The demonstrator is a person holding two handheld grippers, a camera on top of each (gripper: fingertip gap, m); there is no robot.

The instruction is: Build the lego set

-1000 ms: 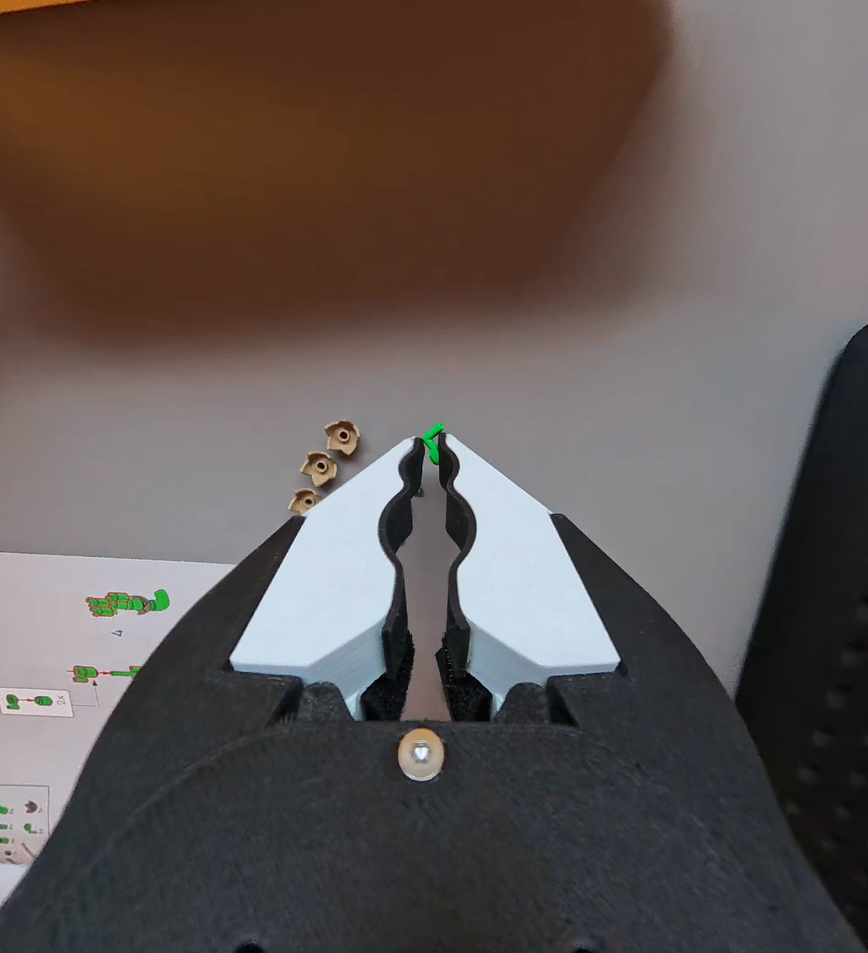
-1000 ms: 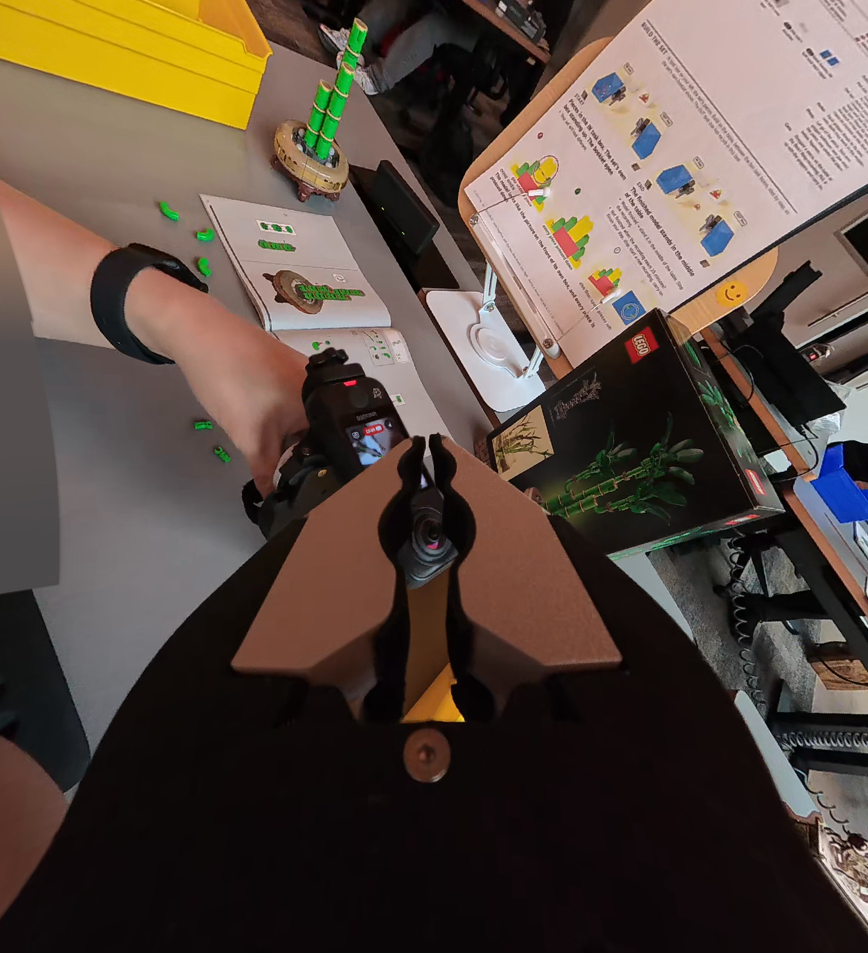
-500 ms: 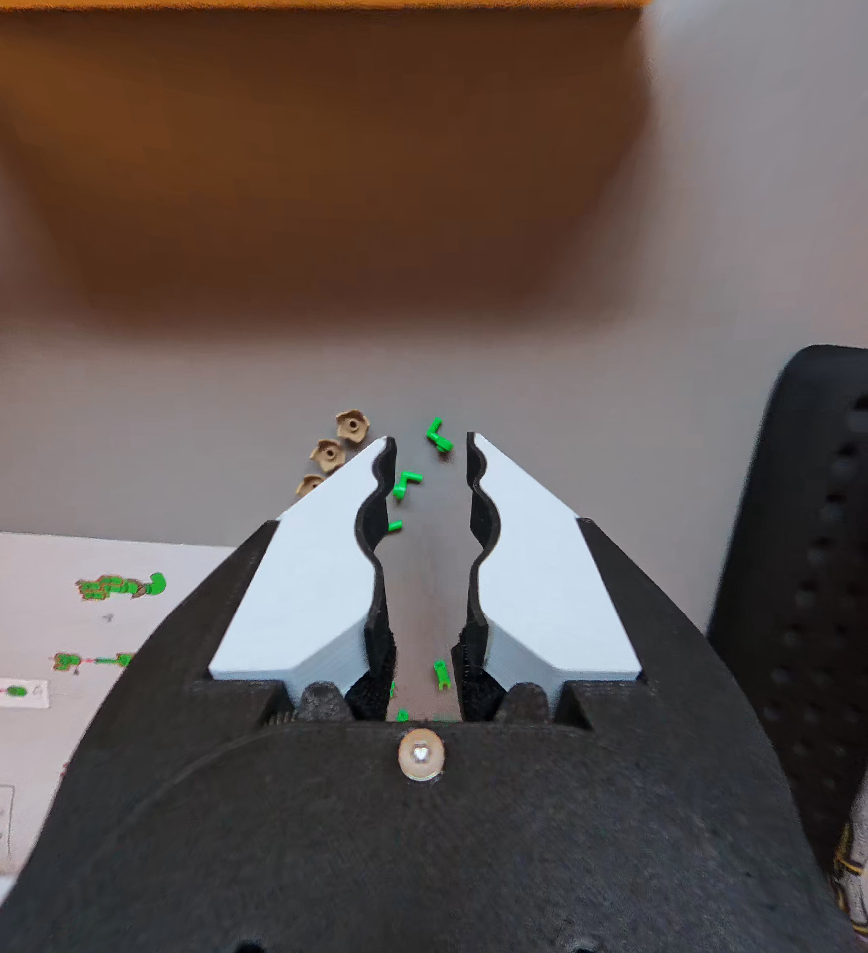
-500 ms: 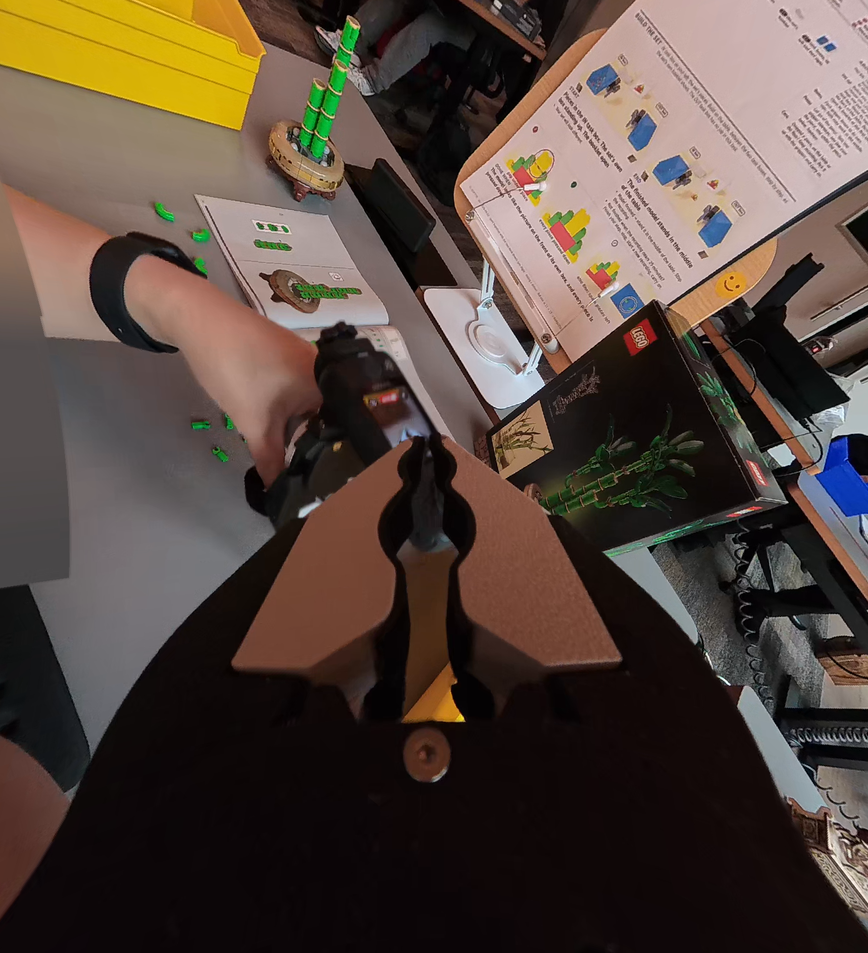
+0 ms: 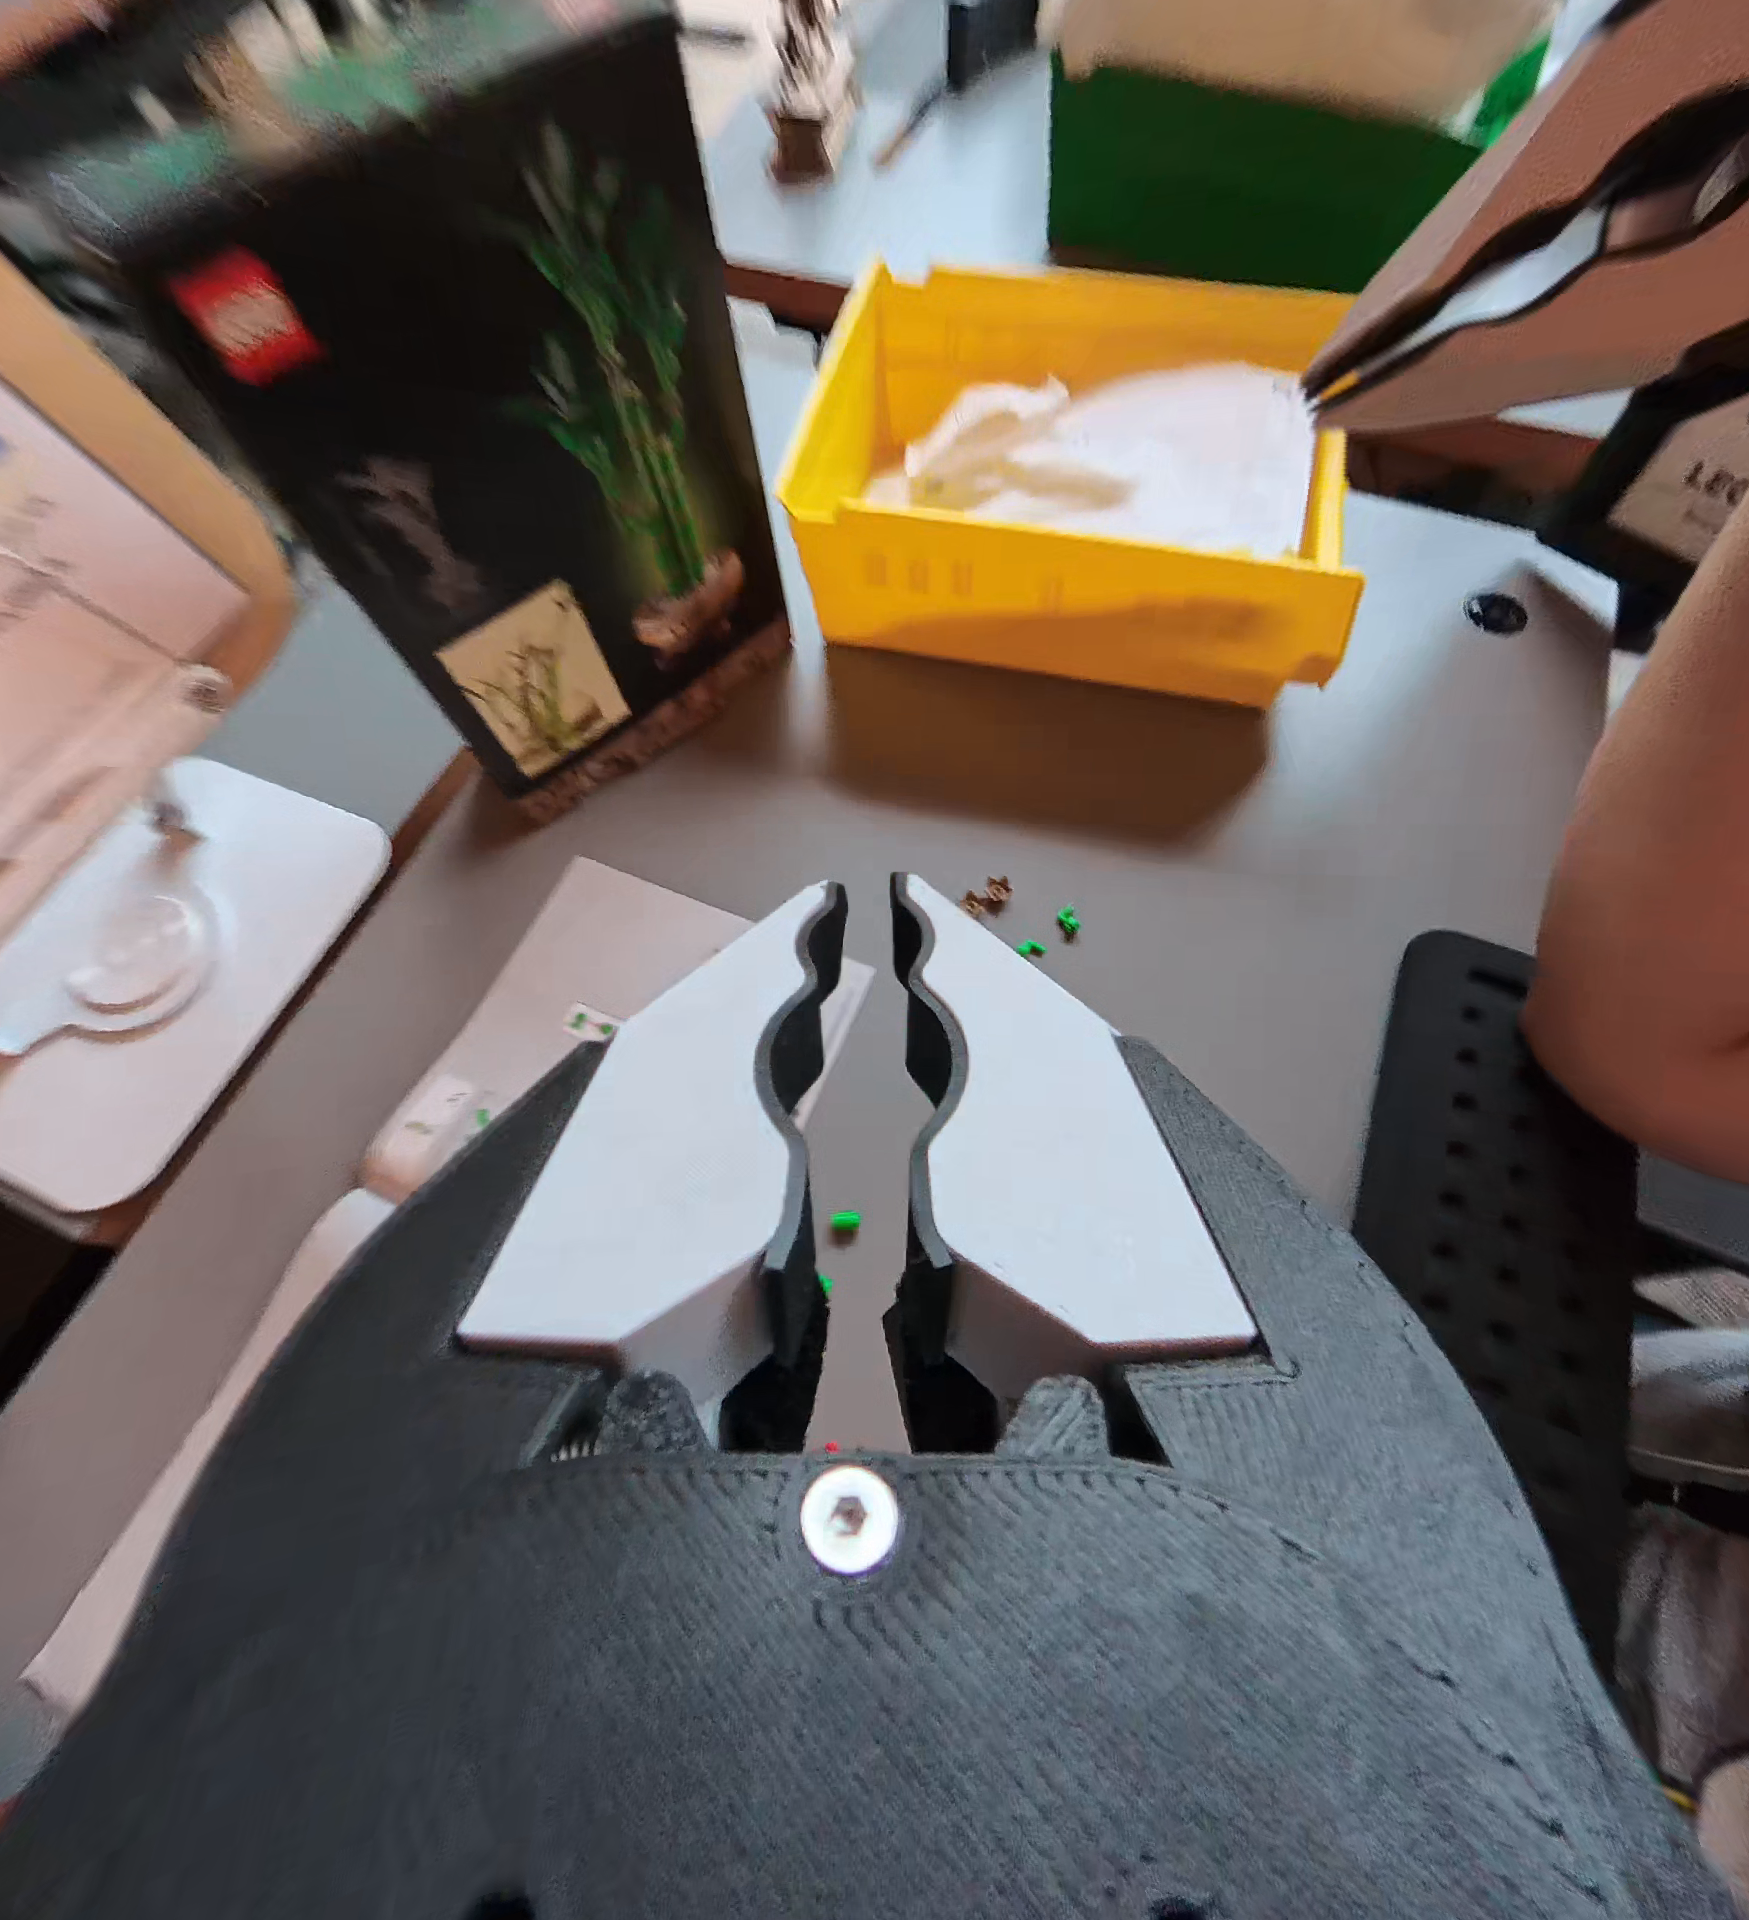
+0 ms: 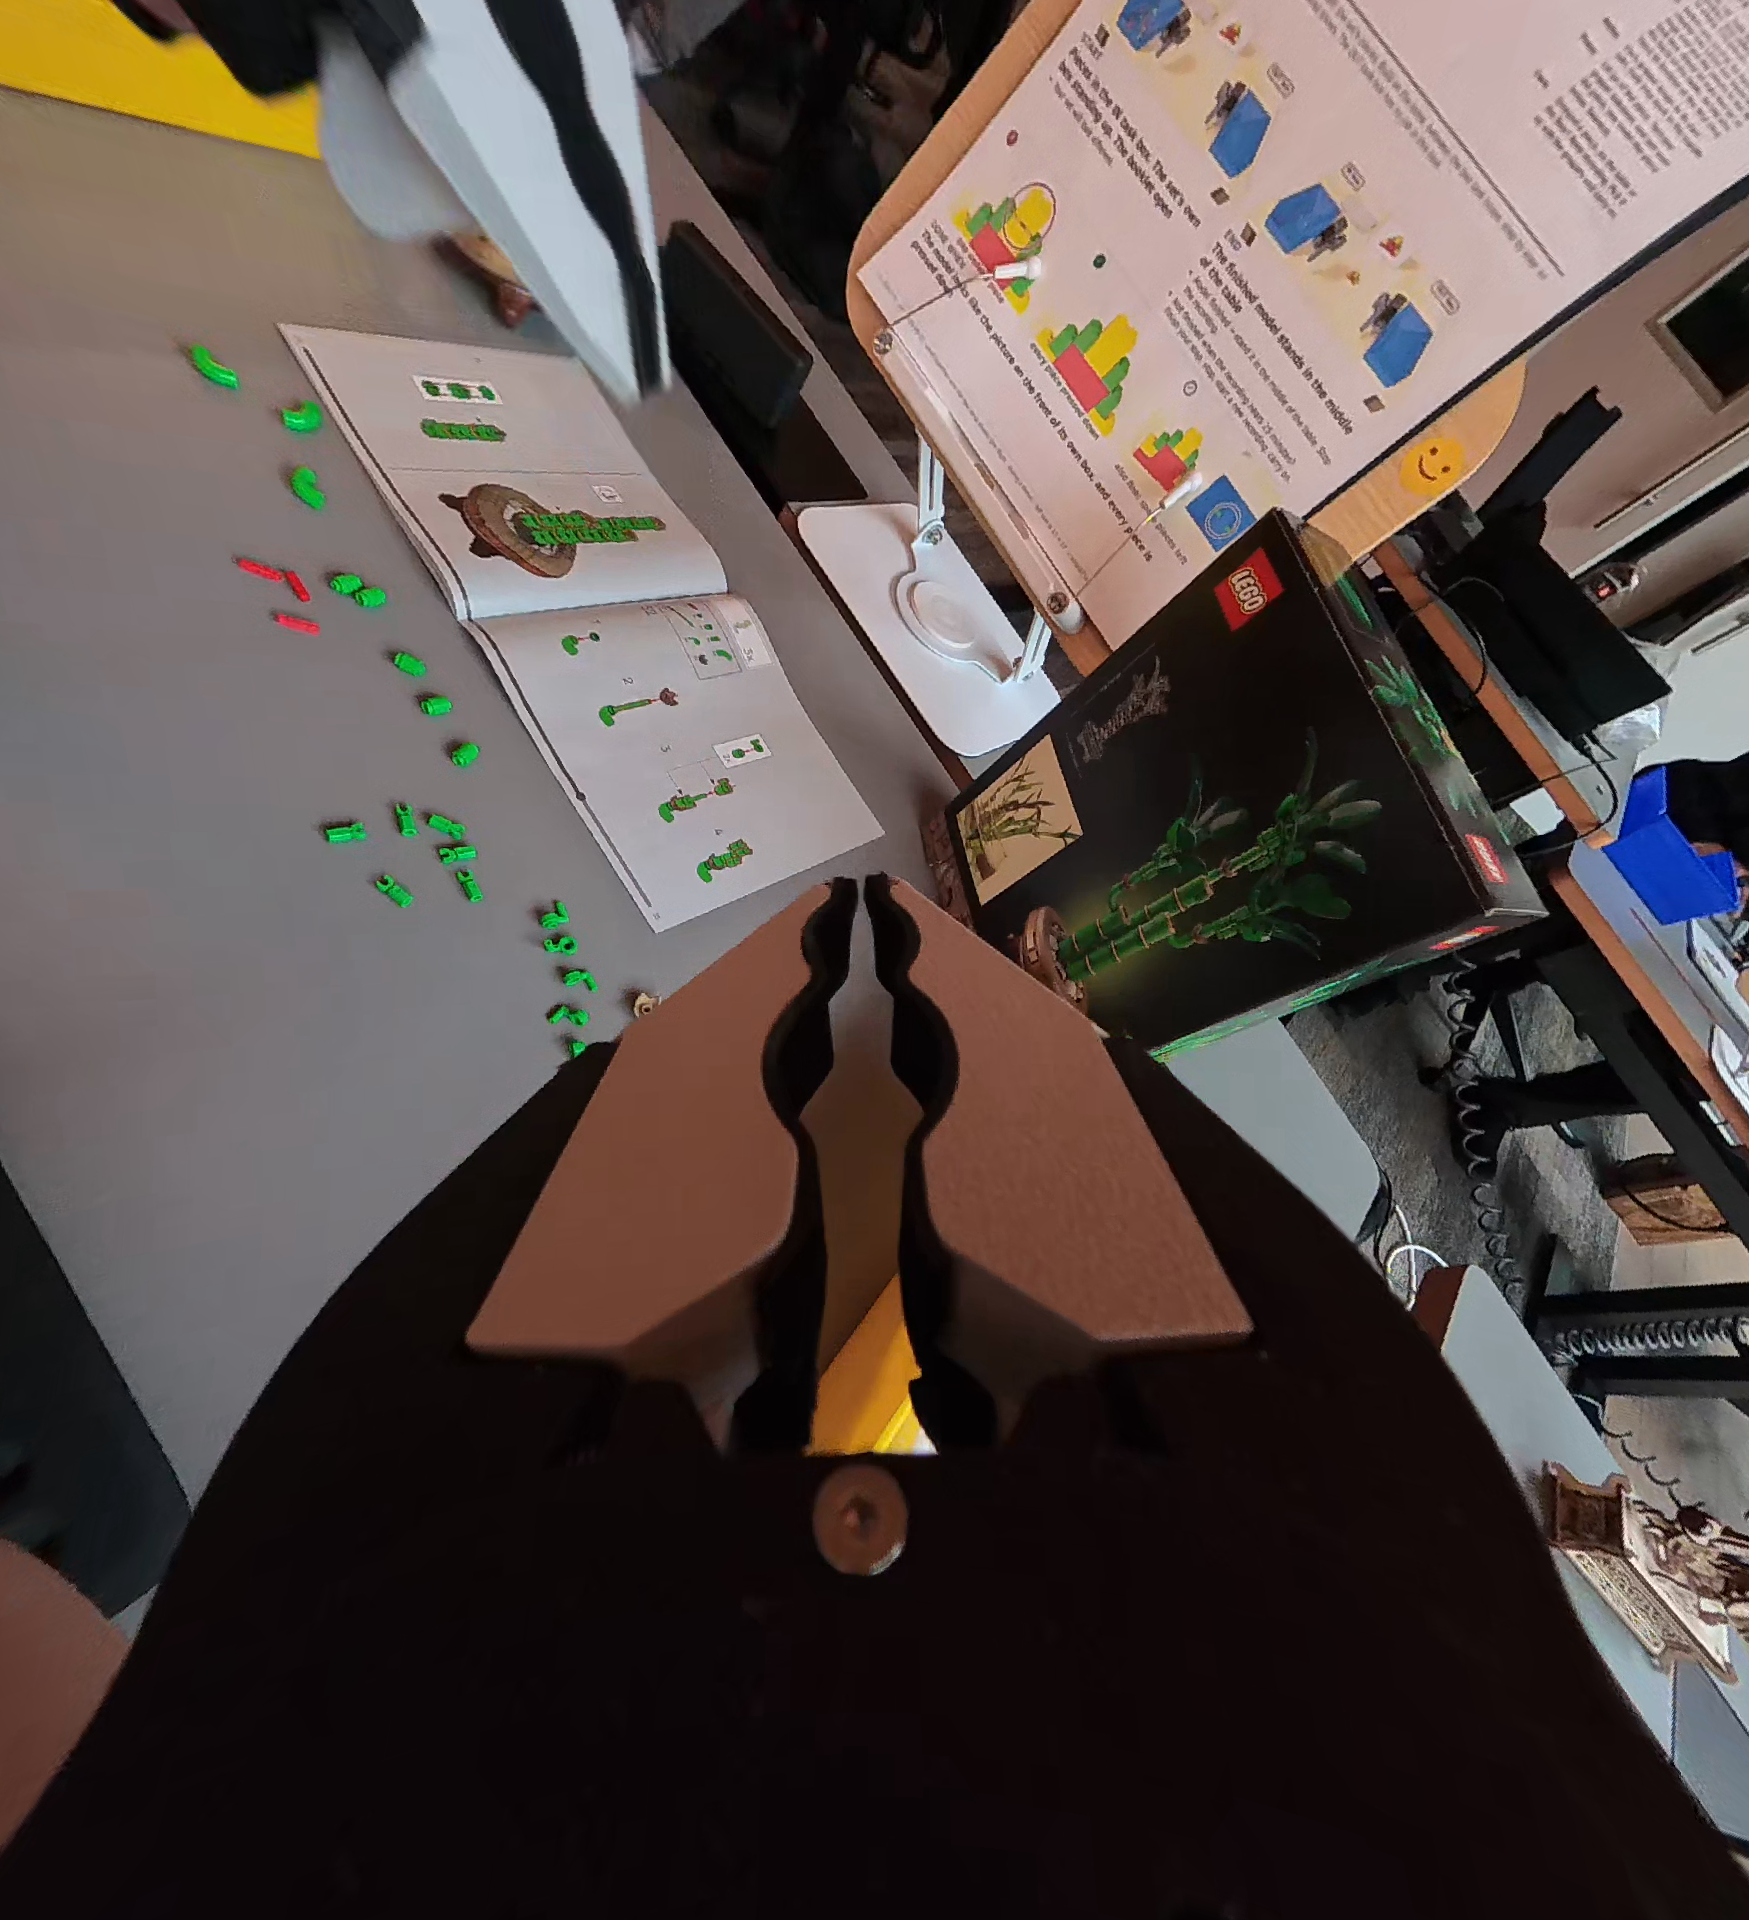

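Observation:
My left gripper (image 5: 867, 889) has pale fingers a narrow gap apart and holds nothing; it hovers above the grey table (image 5: 1213, 914). Small green pieces (image 5: 1046, 933) and tan flower-shaped pieces (image 5: 989, 896) lie just past its tips, and one green piece (image 5: 844, 1224) shows between its fingers. My right gripper (image 6: 859, 886) has brown fingers closed and empty, raised over the table; it also shows in the left wrist view (image 5: 1311, 390). Several green pieces (image 6: 434, 842) and red pins (image 6: 278, 592) lie beside the open instruction booklet (image 6: 579, 582). The left gripper (image 6: 537, 208) hides most of the brown model base (image 6: 496, 281).
The black set box (image 5: 454, 416) stands at the table's back edge, next to a yellow bin (image 5: 1067, 582) holding white bags. A white stand base (image 6: 943, 623) holds a tilted sheet (image 6: 1317, 208). A person's arm (image 5: 1701, 883) and a black perforated chair part (image 5: 1493, 1195) are at the right. The tips of one gripper are about 15 centimetres away from the tips of the other.
The left gripper let go of a green piece and opened over the table. It then lifted and tilted up, its fingers drawing nearer together. The right gripper stayed shut and hardly moved.

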